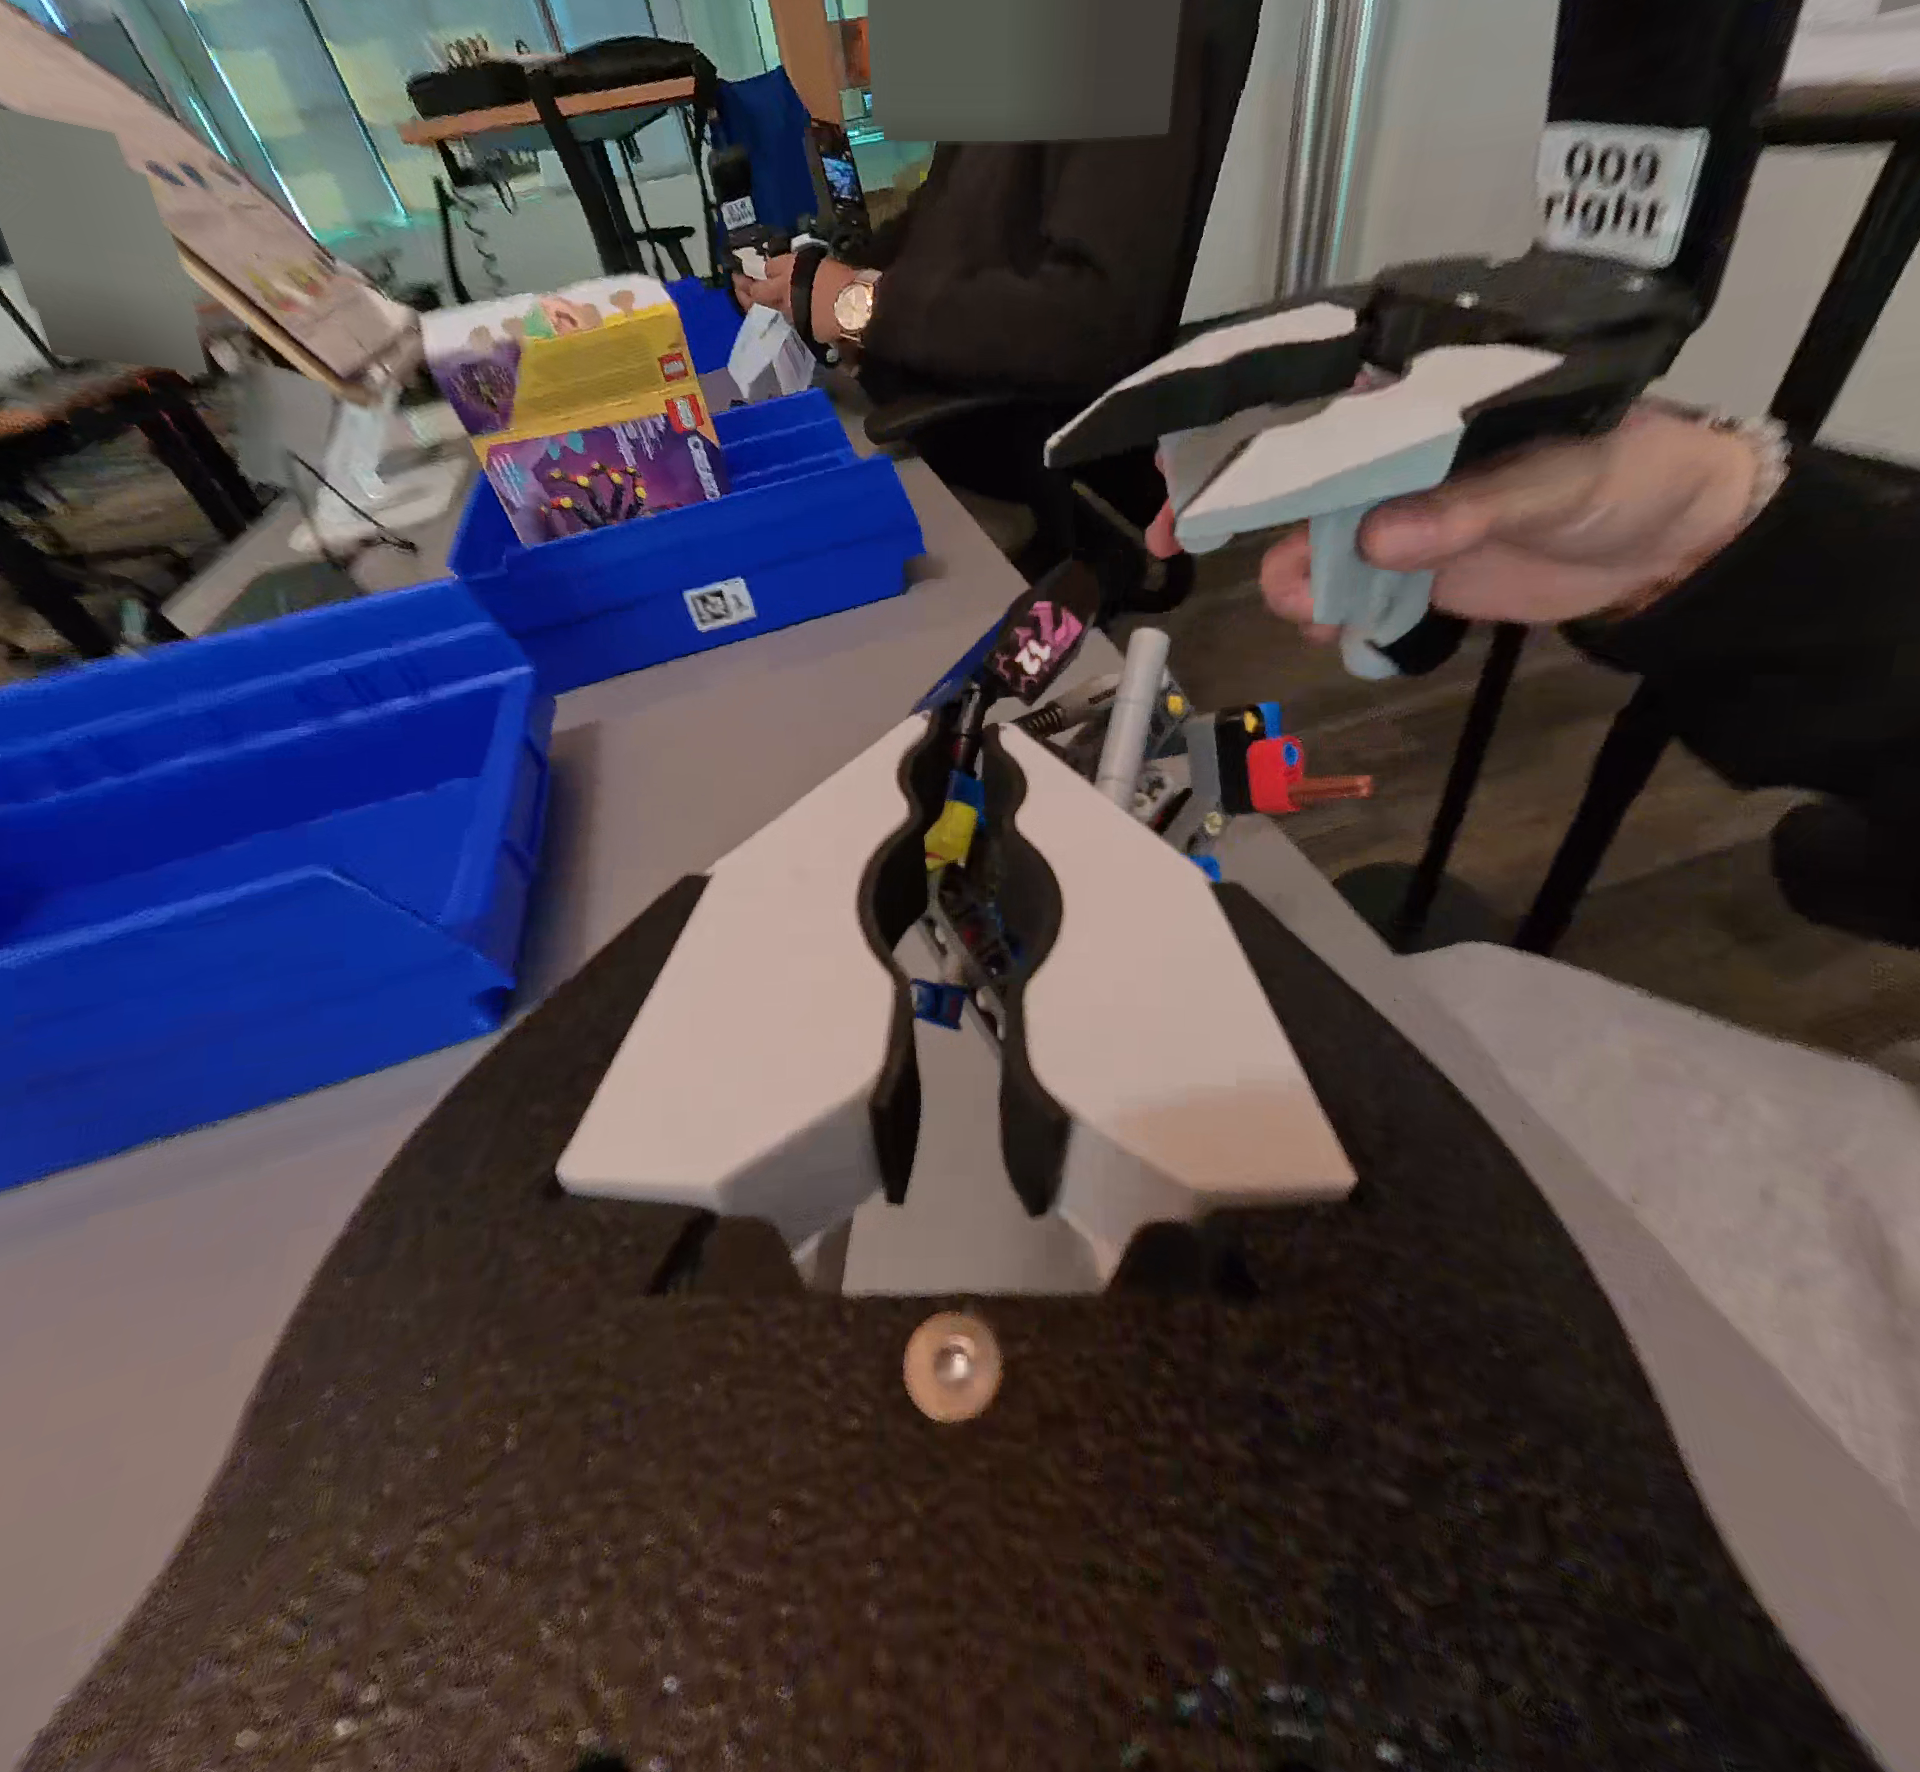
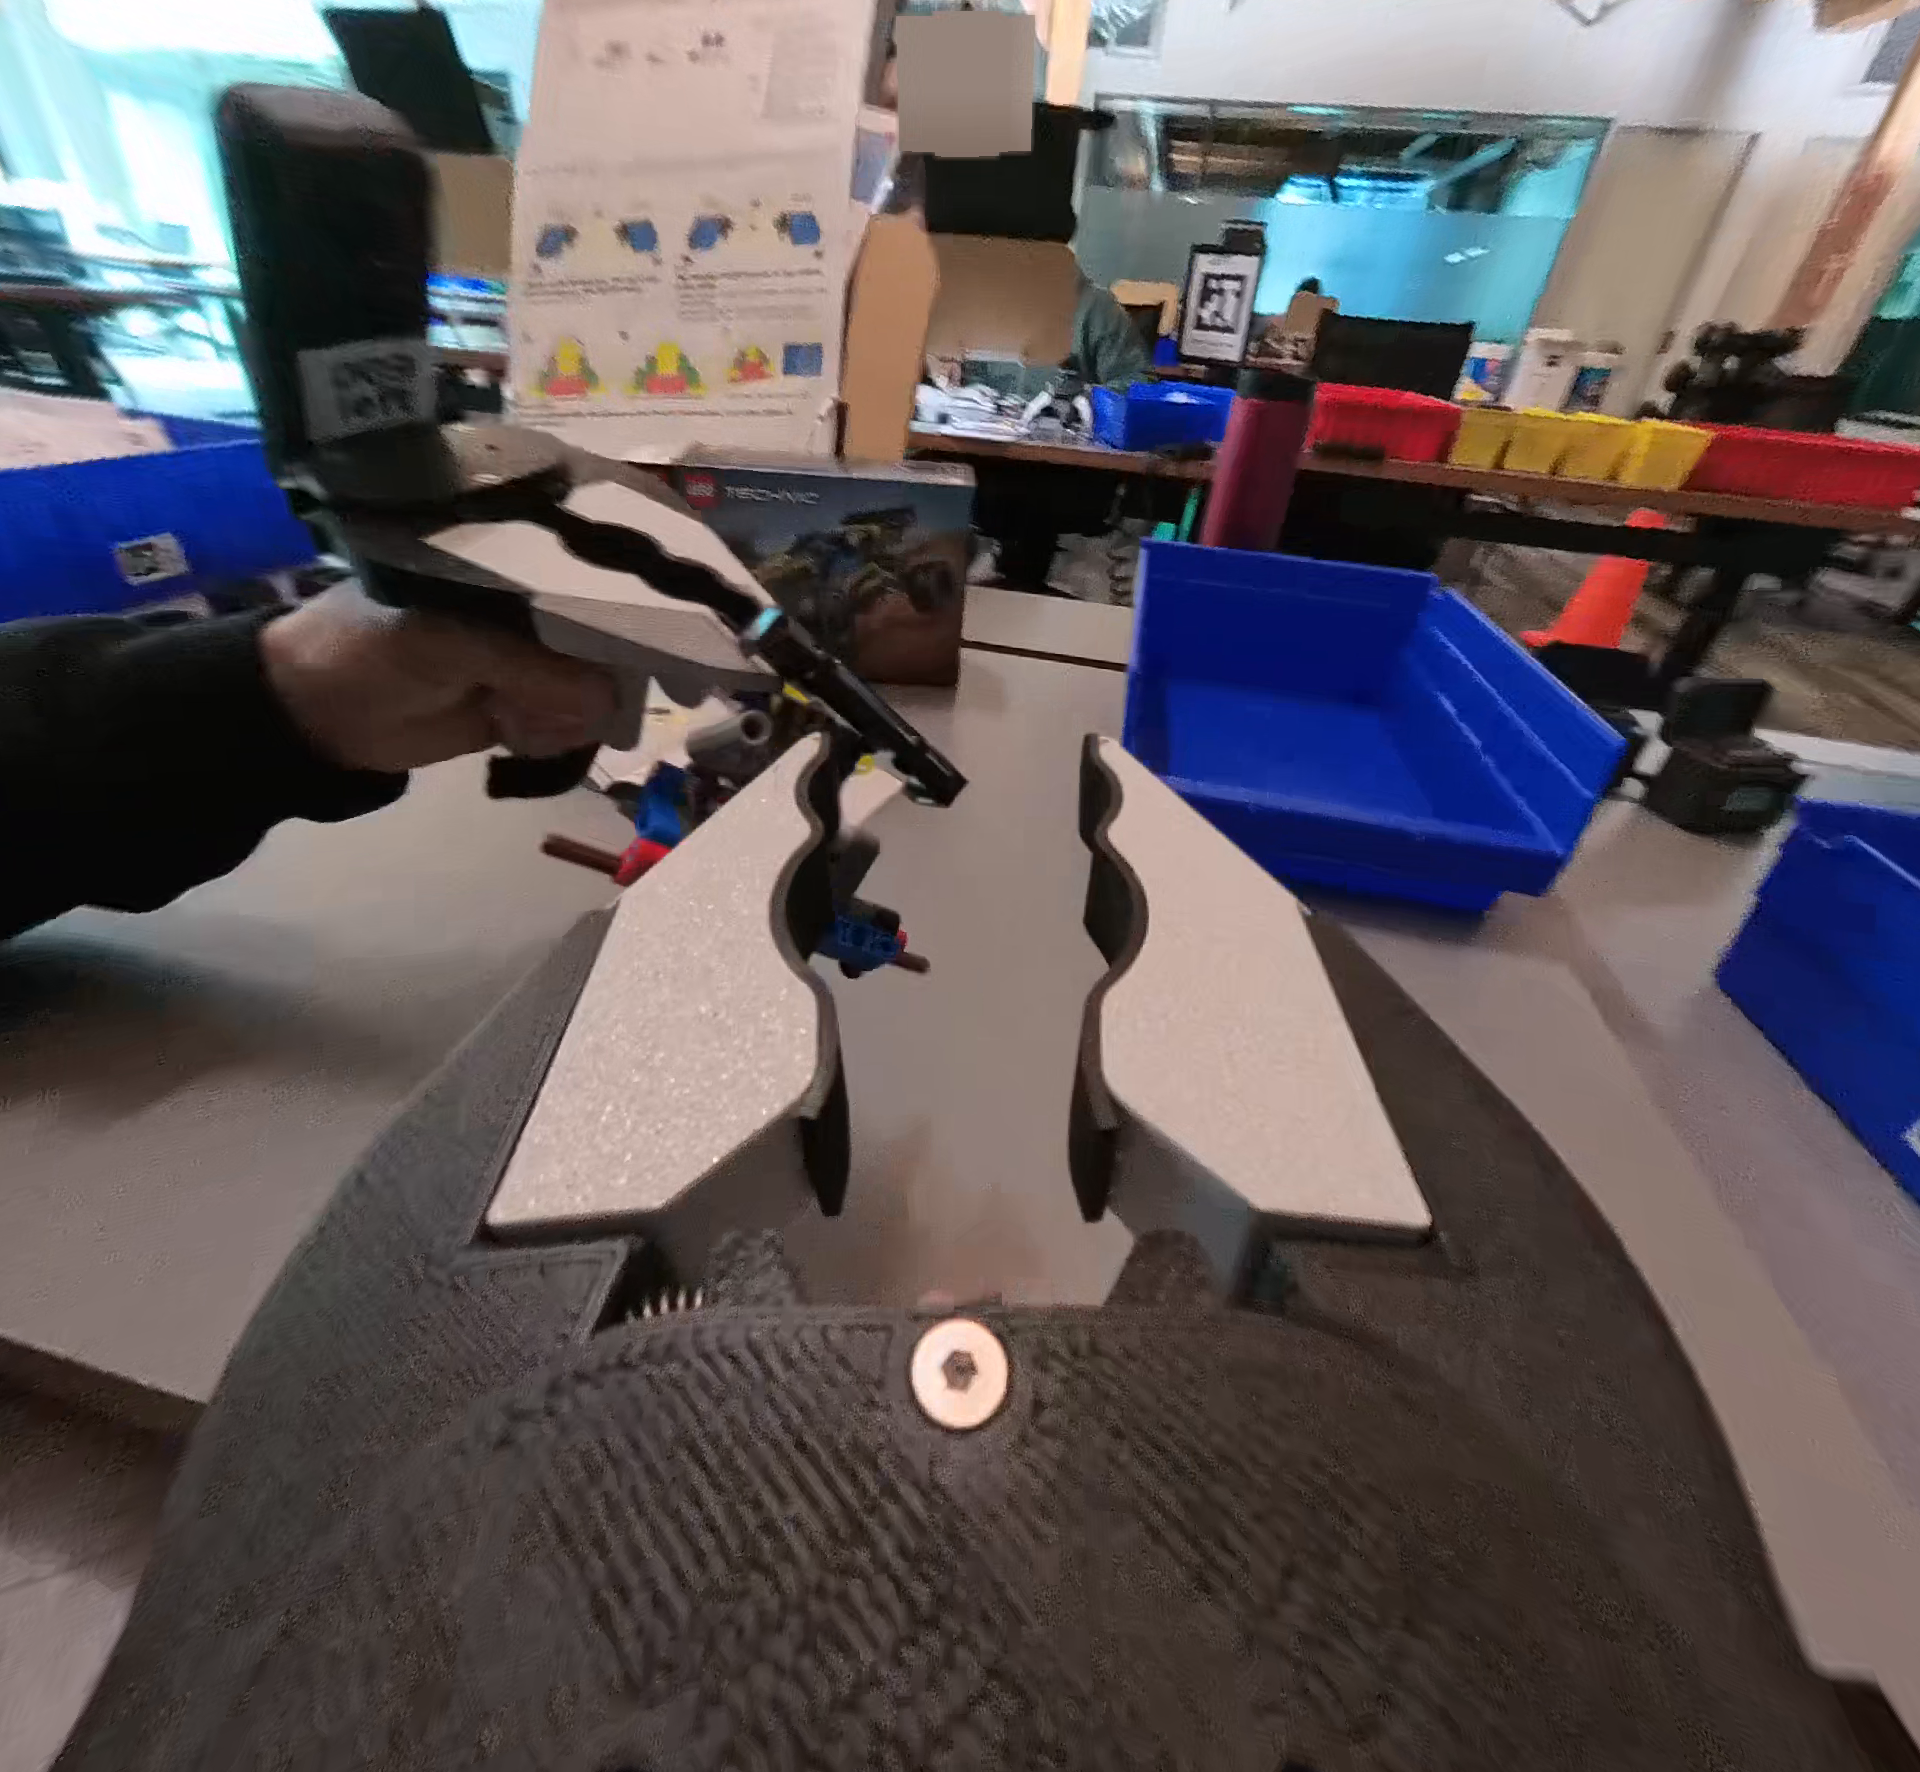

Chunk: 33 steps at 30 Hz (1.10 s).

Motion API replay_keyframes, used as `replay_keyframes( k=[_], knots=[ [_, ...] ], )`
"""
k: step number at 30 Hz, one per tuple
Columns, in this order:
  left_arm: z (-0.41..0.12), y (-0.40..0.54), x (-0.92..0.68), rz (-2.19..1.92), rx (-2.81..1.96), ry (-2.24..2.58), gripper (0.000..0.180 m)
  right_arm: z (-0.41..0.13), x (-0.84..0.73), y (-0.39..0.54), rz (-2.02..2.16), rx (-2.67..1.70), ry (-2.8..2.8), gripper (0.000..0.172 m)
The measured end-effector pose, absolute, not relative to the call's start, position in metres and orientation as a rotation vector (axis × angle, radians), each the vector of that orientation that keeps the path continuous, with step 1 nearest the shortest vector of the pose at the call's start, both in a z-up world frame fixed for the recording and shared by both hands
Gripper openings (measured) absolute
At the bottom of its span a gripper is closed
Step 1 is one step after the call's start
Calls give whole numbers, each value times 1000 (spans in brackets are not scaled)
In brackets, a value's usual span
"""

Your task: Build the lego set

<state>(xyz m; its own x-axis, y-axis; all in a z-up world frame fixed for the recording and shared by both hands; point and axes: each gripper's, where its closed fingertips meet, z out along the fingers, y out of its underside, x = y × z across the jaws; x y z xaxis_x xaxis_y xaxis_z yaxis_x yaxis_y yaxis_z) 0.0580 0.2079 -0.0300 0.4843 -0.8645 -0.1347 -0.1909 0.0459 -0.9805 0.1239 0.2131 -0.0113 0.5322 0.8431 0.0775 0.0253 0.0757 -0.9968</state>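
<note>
At mid-frame the left gripper [image 1: 961,746] pinches a black brick-built assembly [image 1: 1042,631]; the right gripper [image 2: 956,756] stands spread, bare. Upper left, one blue bin [image 1: 665,569] holds toy boxes [image 1: 582,413], seemingly two; the right-hand blue bin [image 2: 1351,746] is bare.

Blue bin [image 2: 1351,746] blocks right; table [image 2: 987,849] centre free.

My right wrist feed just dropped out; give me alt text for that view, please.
The right gripper hangs open over a grey table, nothing between its fingers. To its left, the left gripper, held in a hand, is shut on a black toy-brick piece above a small heap of bricks. An empty blue bin sits right.
</note>
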Motion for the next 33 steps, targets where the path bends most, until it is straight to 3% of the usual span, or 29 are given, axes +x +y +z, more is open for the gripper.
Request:
replay_keyframes(
  k=[3,9,18,20,24,27,33],
  knots=[
    [-28,212,55,-315,-1390,1076,3,-13,124,215,803,-1427,-755,53],
    [-6,203,59,345,-1087,1217,3,-5,105,198,742,-1372,-872,54],
    [-50,227,59,644,-1065,1328,3,-51,104,215,907,-1553,-805,59],
    [-54,226,61,728,-1006,1375,3,-59,108,217,1029,-1589,-765,46],
    [-84,235,61,774,-1004,1427,3,-55,130,235,808,-1520,-746,68],
    [-97,239,57,796,-1002,1404,3,-67,147,252,717,-1581,-708,99],
    [-104,244,59,836,-995,1404,3,-88,159,263,557,-1650,-764,114]
  ],
)
